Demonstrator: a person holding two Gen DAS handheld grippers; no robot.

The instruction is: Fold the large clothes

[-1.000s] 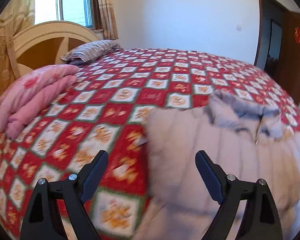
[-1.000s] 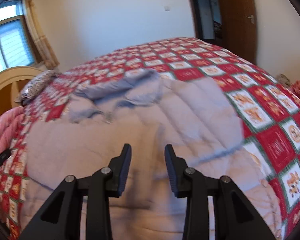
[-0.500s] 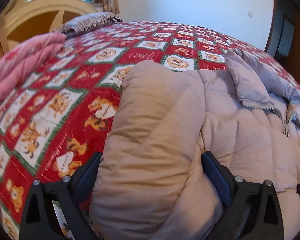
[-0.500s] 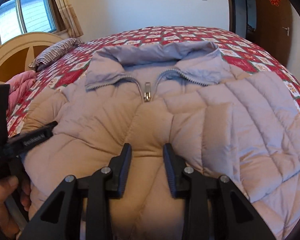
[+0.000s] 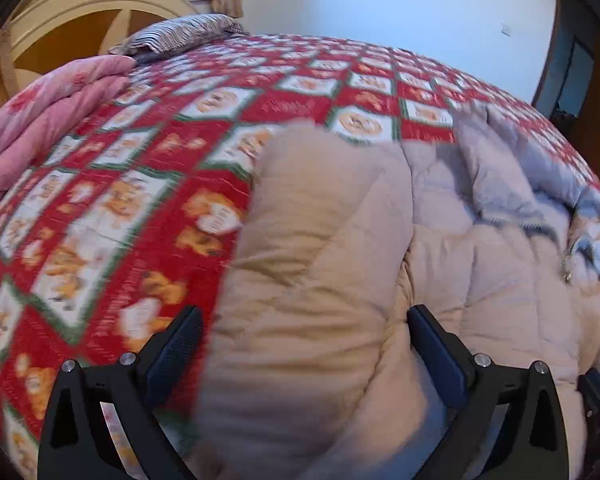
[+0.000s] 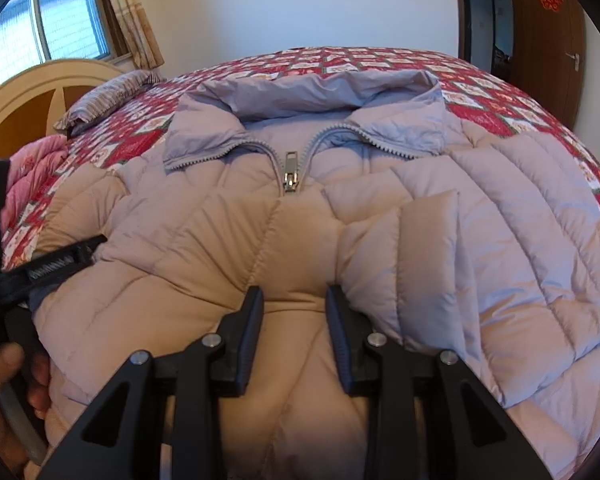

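A puffy beige-lilac down jacket [image 6: 400,248] lies front up on the bed, zipped, with its zipper pull [image 6: 291,174] below the open collar [image 6: 320,92]. My right gripper [image 6: 294,308] is set down on the jacket's chest just below the zipper; its jaws stand partly apart with a ridge of fabric between them, not pinched. My left gripper [image 5: 302,332] is wide open and straddles the jacket's folded-in left sleeve [image 5: 320,248]. Its right finger touches the fabric and its left finger stands off it. In the right wrist view the left gripper [image 6: 60,256] shows at the jacket's left edge, held by a hand [image 6: 0,368].
The bed has a red and white checked bedspread [image 5: 140,200]. A folded pink quilt [image 5: 40,120] and a striped pillow [image 5: 180,34] lie by the wooden headboard [image 5: 80,12]. A brown door [image 6: 548,40] stands beyond the bed's far right side.
Both grippers have come down from above the bed onto the jacket. The left jaws have widened and now stand on either side of the sleeve. The right jaws kept about the same gap.
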